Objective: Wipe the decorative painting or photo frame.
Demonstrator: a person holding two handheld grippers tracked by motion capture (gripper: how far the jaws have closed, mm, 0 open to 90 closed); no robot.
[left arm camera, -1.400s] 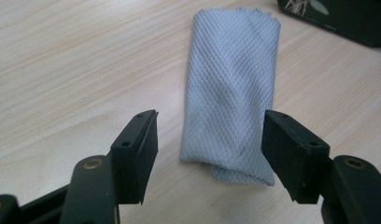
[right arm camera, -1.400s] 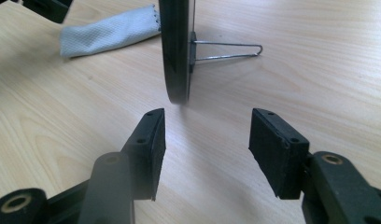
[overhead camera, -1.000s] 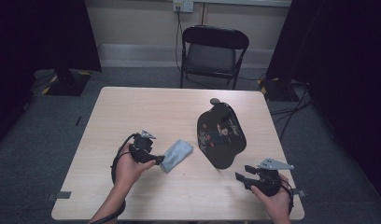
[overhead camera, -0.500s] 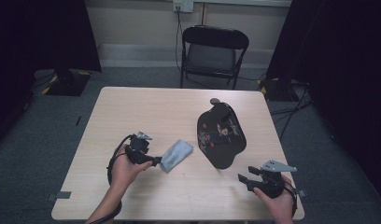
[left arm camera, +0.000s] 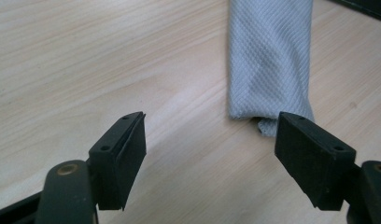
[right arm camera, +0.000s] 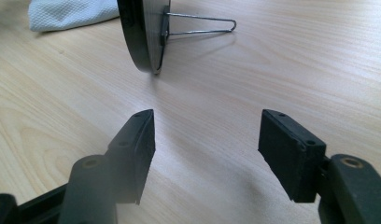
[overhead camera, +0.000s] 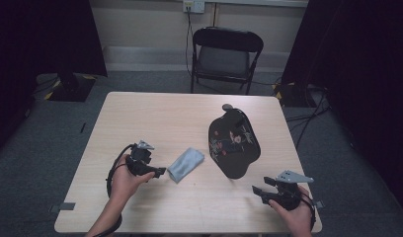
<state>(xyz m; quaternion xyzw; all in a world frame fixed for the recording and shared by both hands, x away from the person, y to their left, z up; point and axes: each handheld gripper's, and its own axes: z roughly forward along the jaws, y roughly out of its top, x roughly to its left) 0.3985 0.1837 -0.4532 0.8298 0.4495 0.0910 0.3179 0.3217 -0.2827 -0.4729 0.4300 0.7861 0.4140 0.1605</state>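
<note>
1. Counter: a pale wood-grain top that carries a folded grey cloth and a black decorated plate propped tilted on a wire stand.
2. Left tongs: held low over the counter, pointing at the near end of the cloth. The jaws have just been opening; they stand apart with nothing between them. In the left gripper view the cloth lies ahead, its near end just beyond the right-hand pad, with no pad pressing on it.
3. Right tongs: near the counter's front right corner, aimed towards the plate. The jaws have likewise just been opening and are released and empty. The right gripper view shows the plate's rim and the stand well ahead of the tips, apart from them.
4. Position of the work: the cloth lies flat between the left tongs and the plate, close to both but touching neither, as far as the high view shows.
5. Progress, as a judgement: neither item is gripped, and both tongs are spread as for a first approach. Taking up the cloth and whatever is to be done with the plate both remain ahead.
</note>
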